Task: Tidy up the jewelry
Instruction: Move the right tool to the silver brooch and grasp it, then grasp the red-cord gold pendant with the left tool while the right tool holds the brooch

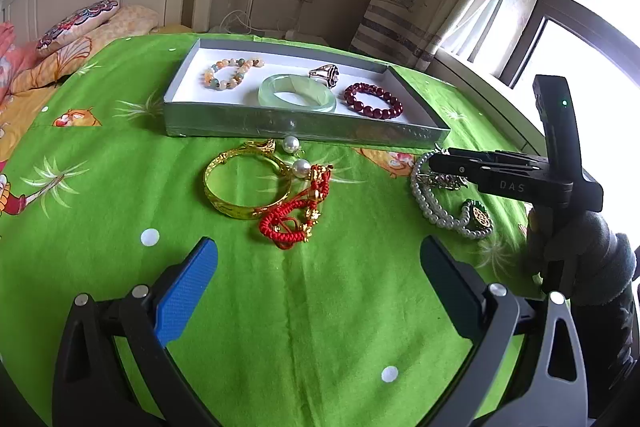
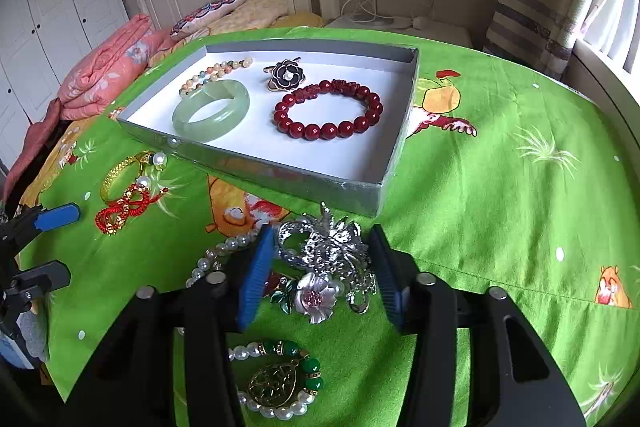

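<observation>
Between my right gripper's (image 2: 324, 267) blue pads sits the silver leaf brooch (image 2: 330, 247), its left edge close against the left pad, its right edge just short of the right one. Whether the pads already press on it I cannot tell; the jaws stand partly spread with the brooch filling most of the gap. Just below it lies a silver flower brooch (image 2: 316, 293), and a pearl necklace (image 2: 218, 255) curls out past my left pad, its green-beaded pendant end (image 2: 276, 383) under the gripper body.

My left gripper (image 1: 320, 291) hangs wide open above bare green cloth (image 1: 300, 327), nothing between its pads. Ahead of it lie a gold bangle (image 1: 240, 183) and a red knotted cord bracelet (image 1: 292, 215), touching each other.

Beyond both, the grey tray (image 2: 320, 183) holds a jade bangle (image 2: 212, 111), a dark red bead bracelet (image 2: 330, 109), a black flower ring (image 2: 286, 75) and a pastel bead bracelet (image 2: 214, 71).
</observation>
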The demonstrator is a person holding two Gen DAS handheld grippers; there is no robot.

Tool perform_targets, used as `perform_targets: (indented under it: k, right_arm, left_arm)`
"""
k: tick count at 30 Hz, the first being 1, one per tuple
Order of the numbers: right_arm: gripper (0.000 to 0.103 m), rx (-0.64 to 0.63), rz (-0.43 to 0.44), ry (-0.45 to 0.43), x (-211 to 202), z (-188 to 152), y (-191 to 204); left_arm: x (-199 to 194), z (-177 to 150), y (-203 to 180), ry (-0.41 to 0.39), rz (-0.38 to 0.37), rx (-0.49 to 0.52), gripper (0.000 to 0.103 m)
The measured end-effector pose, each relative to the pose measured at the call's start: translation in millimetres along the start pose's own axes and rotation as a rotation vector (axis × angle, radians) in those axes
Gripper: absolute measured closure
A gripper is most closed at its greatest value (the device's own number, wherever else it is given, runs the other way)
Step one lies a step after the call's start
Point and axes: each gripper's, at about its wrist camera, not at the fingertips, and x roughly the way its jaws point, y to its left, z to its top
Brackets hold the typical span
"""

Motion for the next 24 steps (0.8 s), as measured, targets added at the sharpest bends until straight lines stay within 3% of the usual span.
perform_targets:
  k: [5,10,14,21,24]
  right_arm:
    - [0.059,-0.014,-0.055,-0.086,-21,-7,4]
    - [0.059,0.049,-0.040,-0.255,-60,-20,-6]
    - [0.059,0.108,-0.038,-0.339,-88,-29,-17]
    - [0.059,0.117,-0.015,-0.363,-109,-50,-14]
    - [0.059,0.123,0.003,-0.386,-117,-56,-12]
  left_arm:
    - [0,0,1,0.000,0.000,0.000,0.003]
    - [0,1,0,0.001,0.008,0.002,0.003]
    - [0,1,-2,-0.001,0.015,0.007,0.003]
    - [-2,3,-14,0.002,0.026,0.080,0.005]
    - [2,9,-22,-0.003,0.053,0.129,0.015]
